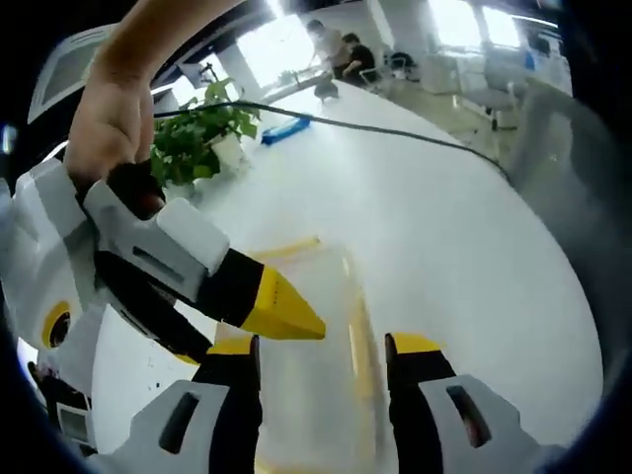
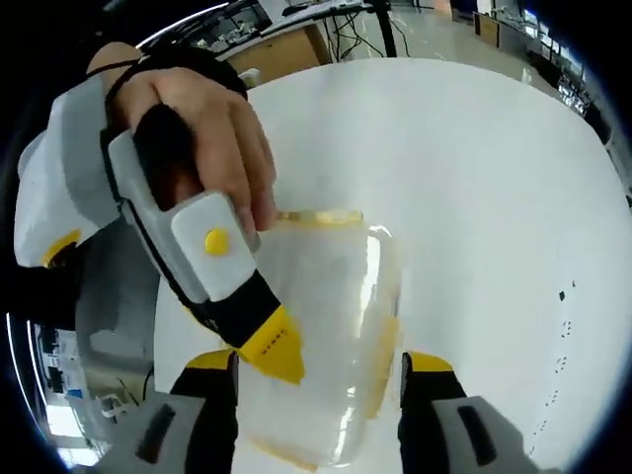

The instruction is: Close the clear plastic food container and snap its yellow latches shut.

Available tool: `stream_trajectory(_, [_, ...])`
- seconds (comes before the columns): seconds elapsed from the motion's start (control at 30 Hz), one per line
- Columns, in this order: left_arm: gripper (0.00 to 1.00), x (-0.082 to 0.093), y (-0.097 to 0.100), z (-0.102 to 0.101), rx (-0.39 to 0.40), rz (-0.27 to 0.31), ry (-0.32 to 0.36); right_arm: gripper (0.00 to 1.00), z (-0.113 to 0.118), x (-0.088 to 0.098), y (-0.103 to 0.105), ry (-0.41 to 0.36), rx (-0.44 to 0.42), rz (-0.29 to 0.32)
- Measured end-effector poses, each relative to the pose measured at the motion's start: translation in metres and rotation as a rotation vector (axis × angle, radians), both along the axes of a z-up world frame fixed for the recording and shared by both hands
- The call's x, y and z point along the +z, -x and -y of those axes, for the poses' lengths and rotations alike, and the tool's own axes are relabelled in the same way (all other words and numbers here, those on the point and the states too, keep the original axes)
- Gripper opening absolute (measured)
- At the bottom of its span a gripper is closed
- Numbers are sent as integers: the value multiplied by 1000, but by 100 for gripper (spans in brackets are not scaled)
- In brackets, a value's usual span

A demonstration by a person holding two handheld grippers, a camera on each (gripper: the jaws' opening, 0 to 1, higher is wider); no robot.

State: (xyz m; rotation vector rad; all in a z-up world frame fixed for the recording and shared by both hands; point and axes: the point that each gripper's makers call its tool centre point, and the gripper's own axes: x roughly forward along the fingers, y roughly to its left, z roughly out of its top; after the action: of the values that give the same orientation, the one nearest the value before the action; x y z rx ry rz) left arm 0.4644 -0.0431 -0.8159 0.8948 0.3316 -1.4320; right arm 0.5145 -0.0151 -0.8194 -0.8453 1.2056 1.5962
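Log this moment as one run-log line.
stage: closing container | left tongs: open, astride clear container | right tongs: open, astride it | yellow latches: state unclear | surface: white table

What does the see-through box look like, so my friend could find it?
Look at the big white round table. Right in front of both grippers lies the clear plastic food container, a see-through rectangular box. Its yellow latches along the edges set it apart from the leafy potted plant farther back.
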Motion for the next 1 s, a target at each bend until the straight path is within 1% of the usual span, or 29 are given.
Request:
stream_trajectory(0.07, [53, 3, 2, 0, -3, -6, -7, 67, 1, 5, 0, -2, 0, -1])
stream_trajectory(0.17, [51, 5, 2, -2, -1, -7, -14, 67, 6, 5, 0, 20, 24, 11])
stream_trajectory(0.2, [51, 5, 2, -2, 3, -9, -15, 68, 7, 5, -1, 24, 29, 27])
stream_trajectory(0.23, [51, 5, 2, -3, 6, -19, -13, 68, 6, 7, -3, 11, 26, 38])
stream_trajectory(0.27, [52, 6, 4, -2, 9, -40, -3, 68, 4, 10, -2, -8, 15, 34])
stream_trajectory(0.33, [53, 6, 4, -2, 9, -44, -4, 68, 4, 11, 0, -8, 23, 45])
stream_trajectory(0.43, [52, 7, 3, -3, 6, -50, -13, 67, 6, 13, 1, -5, 44, 71])
stream_trajectory(0.5, [51, 11, 1, -3, 5, -63, -17, 66, 2, 19, -1, -35, 31, 97])
stream_trajectory(0.53, [52, 12, 1, -3, -2, -67, -20, 66, 1, 20, -1, -41, 28, 100])
stream_trajectory(0.57, [53, 15, -1, -4, -10, -86, -24, 66, -1, 23, 0, -60, 22, 112])
stream_trajectory(0.63, [52, 18, -6, -5, -20, -122, -27, 66, 1, 25, 2, -62, 24, 131])
stream_trajectory(0.7, [51, 19, -12, -9, -26, -129, -43, 66, 5, 26, 4, -59, 34, 154])
stream_trajectory(0.77, [52, 17, -17, -15, -35, -140, -81, 67, 7, 29, 8, -67, 17, 166])
stream_trajectory(0.8, [51, 15, -22, -19, -43, -131, -103, 67, 8, 31, 9, -75, 10, 171])
stream_trajectory(0.83, [52, 20, -25, -16, -51, -135, -78, 67, 9, 32, 9, -83, 2, 182])
stream_trajectory(0.9, [47, 22, -34, -23, -24, -147, -94, 67, 12, 33, 11, -94, -10, 207])
stream_trajectory(0.93, [47, 26, -35, -23, 0, -183, -81, 67, 14, 33, 14, -96, -18, 205])
stream_trajectory(0.97, [48, 27, -33, -22, 12, -225, -72, 67, 16, 33, 17, -94, -19, 205])
stream_trajectory(1.0, [49, 27, -33, -23, 17, -235, -77, 67, 18, 31, 18, -92, -19, 212])
